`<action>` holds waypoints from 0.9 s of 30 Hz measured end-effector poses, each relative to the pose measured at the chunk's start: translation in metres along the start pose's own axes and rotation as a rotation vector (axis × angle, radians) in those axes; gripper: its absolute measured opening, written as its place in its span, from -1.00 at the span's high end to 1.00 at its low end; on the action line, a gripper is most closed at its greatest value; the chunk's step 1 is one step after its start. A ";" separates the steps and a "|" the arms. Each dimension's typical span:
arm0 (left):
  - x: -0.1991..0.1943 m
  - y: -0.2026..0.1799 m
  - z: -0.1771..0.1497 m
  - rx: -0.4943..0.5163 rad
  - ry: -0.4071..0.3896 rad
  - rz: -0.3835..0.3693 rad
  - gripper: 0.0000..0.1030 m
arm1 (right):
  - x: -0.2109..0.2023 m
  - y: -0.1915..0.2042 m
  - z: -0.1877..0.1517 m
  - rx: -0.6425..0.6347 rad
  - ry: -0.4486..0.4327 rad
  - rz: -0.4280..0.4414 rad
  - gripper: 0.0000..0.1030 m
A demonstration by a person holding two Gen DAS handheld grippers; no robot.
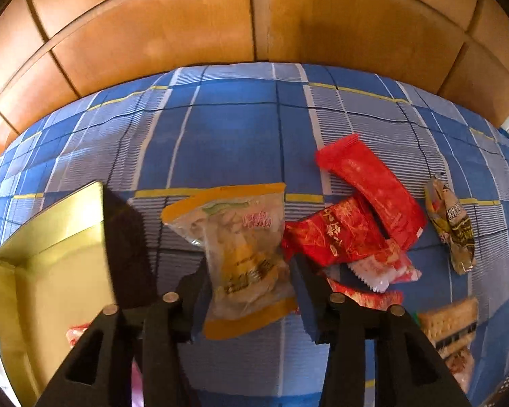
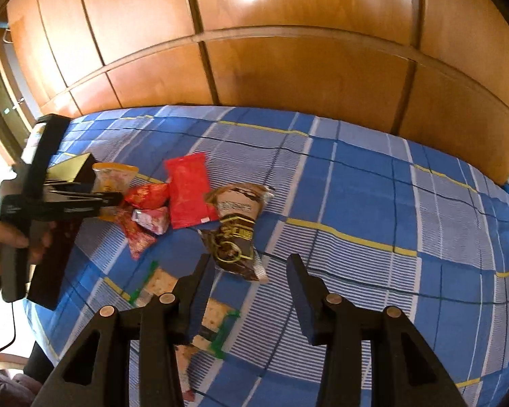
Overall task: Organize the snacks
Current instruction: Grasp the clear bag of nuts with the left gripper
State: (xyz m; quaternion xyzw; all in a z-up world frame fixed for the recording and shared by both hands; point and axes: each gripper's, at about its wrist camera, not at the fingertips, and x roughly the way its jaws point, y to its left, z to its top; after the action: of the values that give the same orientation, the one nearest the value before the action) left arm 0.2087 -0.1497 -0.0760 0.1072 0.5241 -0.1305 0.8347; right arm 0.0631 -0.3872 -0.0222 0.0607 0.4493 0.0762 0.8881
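My left gripper [image 1: 251, 285] has the yellow snack bag [image 1: 244, 257] between its jaws, can't tell if it's actually pinched. Gold tin [image 1: 51, 271] sits just left on the bed [image 1: 220, 135]. Right gripper [image 2: 251, 278] is open, empty, over the cracker pack [image 2: 213, 318].

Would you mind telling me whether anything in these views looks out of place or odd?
The snacks are not sorted: the red packets overlap in a heap on the blue checked bedspread, and the gold tin holds almost nothing. Nothing looks torn or spilled.
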 end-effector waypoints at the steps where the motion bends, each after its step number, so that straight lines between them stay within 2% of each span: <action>1: 0.001 -0.002 0.001 0.004 -0.003 -0.004 0.23 | -0.001 0.002 0.001 -0.009 -0.009 -0.009 0.13; 3: 0.001 -0.004 -0.001 0.010 -0.012 -0.018 0.42 | -0.001 0.003 0.001 -0.014 -0.017 -0.018 0.13; 9: -0.019 -0.014 -0.020 0.031 -0.056 -0.136 0.58 | -0.001 -0.002 0.001 0.017 -0.014 -0.015 0.13; 14: -0.047 -0.026 -0.049 0.054 -0.085 -0.202 0.60 | 0.005 0.002 -0.001 0.009 0.011 -0.012 0.13; 19: -0.066 -0.032 -0.082 0.044 -0.078 -0.251 0.60 | 0.007 0.005 -0.003 -0.008 0.025 -0.007 0.13; 22: -0.076 -0.039 -0.104 0.060 -0.058 -0.289 0.60 | 0.008 0.007 -0.003 -0.013 0.032 0.001 0.13; 27: -0.075 -0.053 -0.141 0.102 -0.001 -0.304 0.59 | 0.008 0.013 -0.005 -0.032 0.045 0.026 0.14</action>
State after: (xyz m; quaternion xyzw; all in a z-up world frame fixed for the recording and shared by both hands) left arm 0.0405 -0.1467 -0.0708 0.0689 0.5266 -0.2817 0.7991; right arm 0.0632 -0.3728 -0.0292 0.0504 0.4670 0.0964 0.8775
